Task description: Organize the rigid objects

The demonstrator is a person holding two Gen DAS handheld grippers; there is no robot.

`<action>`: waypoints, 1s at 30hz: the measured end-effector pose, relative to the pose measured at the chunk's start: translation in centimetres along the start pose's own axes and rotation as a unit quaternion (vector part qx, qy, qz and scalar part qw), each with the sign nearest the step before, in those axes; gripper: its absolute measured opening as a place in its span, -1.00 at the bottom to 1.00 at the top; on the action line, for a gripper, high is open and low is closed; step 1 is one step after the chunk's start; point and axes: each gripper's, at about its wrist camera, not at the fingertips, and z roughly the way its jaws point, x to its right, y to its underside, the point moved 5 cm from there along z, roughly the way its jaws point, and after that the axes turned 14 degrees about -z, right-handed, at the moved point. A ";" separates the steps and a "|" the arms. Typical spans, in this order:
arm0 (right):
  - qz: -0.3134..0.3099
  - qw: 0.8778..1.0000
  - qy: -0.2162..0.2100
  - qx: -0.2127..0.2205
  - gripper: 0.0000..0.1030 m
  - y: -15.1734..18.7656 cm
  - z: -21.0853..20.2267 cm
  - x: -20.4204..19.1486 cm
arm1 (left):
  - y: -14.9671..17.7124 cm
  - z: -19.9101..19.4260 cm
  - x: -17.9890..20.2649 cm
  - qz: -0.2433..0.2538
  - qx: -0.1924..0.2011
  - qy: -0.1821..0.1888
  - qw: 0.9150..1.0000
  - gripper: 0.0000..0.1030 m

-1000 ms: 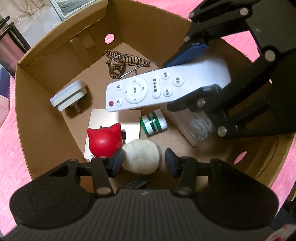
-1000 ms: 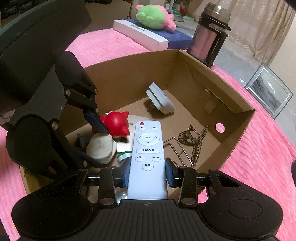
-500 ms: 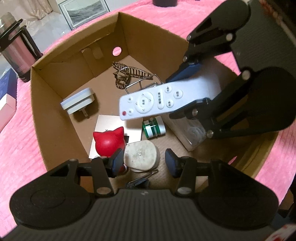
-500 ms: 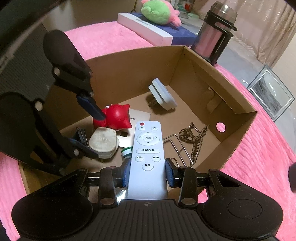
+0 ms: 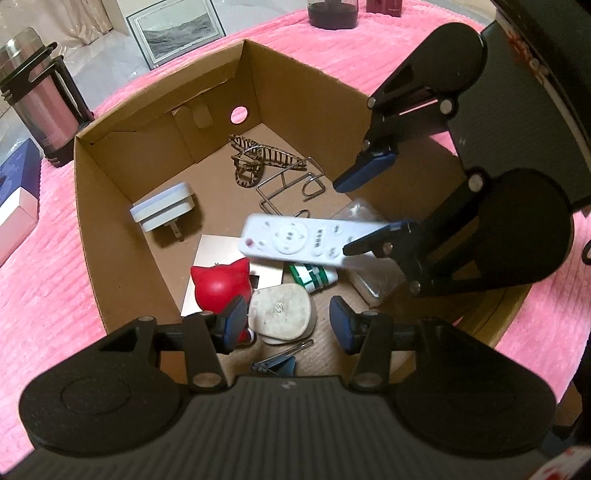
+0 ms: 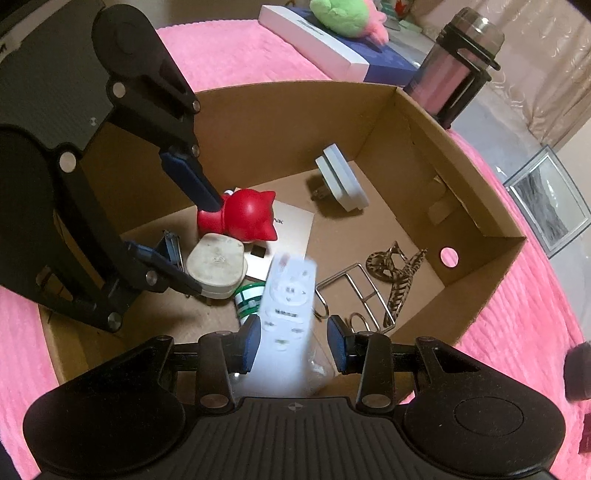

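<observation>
A cardboard box [image 5: 110,206] [image 6: 461,177] sits on a pink blanket. My right gripper [image 6: 293,341] [image 5: 364,212] is open above the box. The white remote [image 6: 290,302] [image 5: 306,242] is blurred between its spread fingers, free of them and dropping into the box. My left gripper [image 5: 284,321] is open and empty over the box's near side, above a red cat figure [image 5: 221,282] and a cream oval object [image 5: 282,312]. In the box also lie a white plug adapter [image 5: 164,212], a striped hair claw [image 5: 258,160], a wire holder [image 5: 291,188] and a green-white roll [image 5: 314,275].
A clear plastic packet [image 5: 369,273] and a nail clipper [image 5: 277,363] lie in the box. Outside stand a steel flask [image 5: 40,99], a framed picture [image 5: 177,27], a white-blue box [image 6: 321,44] with a green plush [image 6: 340,14].
My right gripper has opened and let go of the remote, which now falls blurred into the box. Both grippers have risen higher above the box.
</observation>
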 end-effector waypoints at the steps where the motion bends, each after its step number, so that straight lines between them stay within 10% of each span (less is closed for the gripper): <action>1: 0.002 1.000 0.001 0.002 -0.31 0.0 -0.1 0.1 | 0.0 -0.1 -0.1 -0.001 0.001 0.001 1.000 -0.12; 11: 0.042 0.998 0.009 0.046 -0.29 0.3 -2.5 0.4 | 0.4 -1.5 0.2 -0.017 0.024 -0.003 1.000 -0.12; 22: 0.106 0.987 0.034 0.115 0.15 0.8 -8.5 -0.5 | 0.7 -5.8 1.5 -0.031 0.067 -0.021 0.997 -0.12; 30: 0.165 0.974 0.057 0.148 0.33 2.2 -12.7 -1.6 | 2.1 -9.5 2.6 -0.052 0.109 -0.038 0.992 0.22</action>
